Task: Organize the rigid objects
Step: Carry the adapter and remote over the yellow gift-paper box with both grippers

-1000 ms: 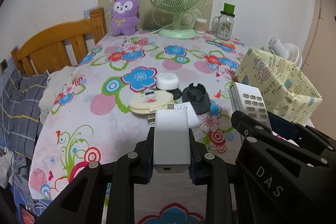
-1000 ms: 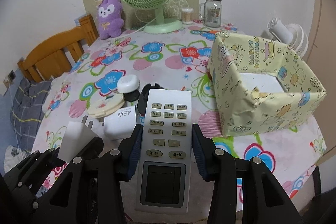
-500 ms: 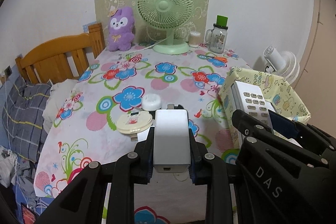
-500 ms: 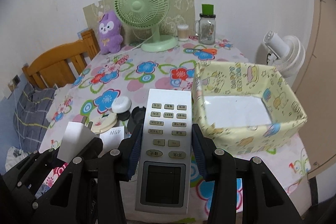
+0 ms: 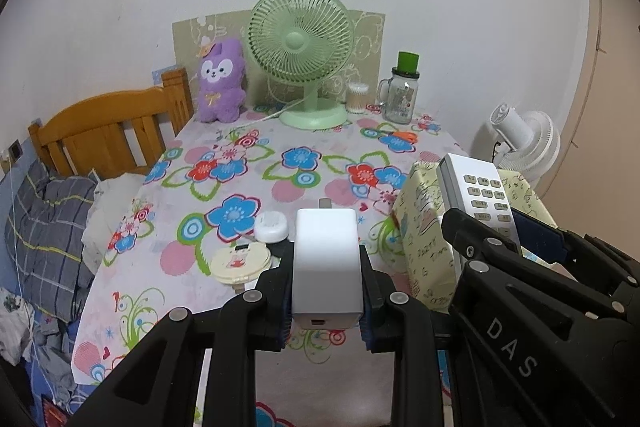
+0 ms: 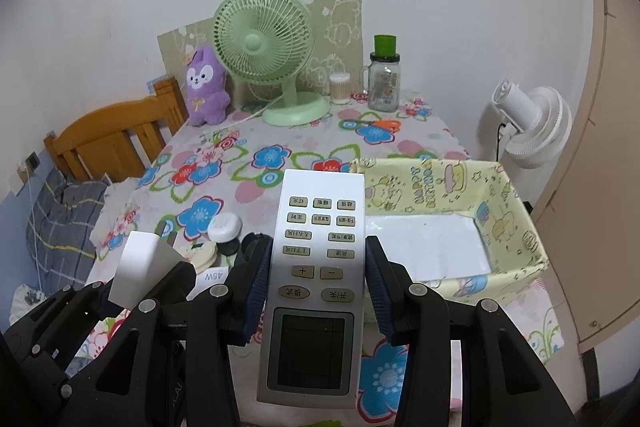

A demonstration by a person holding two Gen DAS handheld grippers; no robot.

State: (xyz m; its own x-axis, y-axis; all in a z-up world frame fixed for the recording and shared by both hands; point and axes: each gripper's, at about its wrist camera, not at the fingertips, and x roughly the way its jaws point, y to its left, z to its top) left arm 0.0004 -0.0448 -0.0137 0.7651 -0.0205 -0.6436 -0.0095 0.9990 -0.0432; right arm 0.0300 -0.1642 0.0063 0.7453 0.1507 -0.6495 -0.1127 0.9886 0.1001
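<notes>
My left gripper point(image 5: 325, 267) is shut on a white charger block point(image 5: 326, 267), held high above the floral table point(image 5: 240, 163). My right gripper point(image 6: 316, 267) is shut on a white remote control point(image 6: 316, 267), held above the table just left of the yellow patterned box point(image 6: 516, 211). The box is open and shows a white bottom. On the table lie a white round puck point(image 6: 225, 227), a cream round case point(image 5: 240, 262), a black holder point(image 6: 252, 243) and a second white charger marked 45W point(image 6: 214, 275). The remote also shows in the left wrist view point(image 5: 478, 195).
A green desk fan point(image 5: 302, 55), a purple plush toy point(image 5: 222, 83), a cotton swab jar point(image 5: 357, 98) and a glass jar with green lid point(image 5: 401, 95) stand along the back wall. A wooden bed frame point(image 5: 108, 131) is left; a white floor fan point(image 6: 528, 123) right.
Both grippers have risen and pulled back from the table with their objects held. The right gripper now looks down into the box.
</notes>
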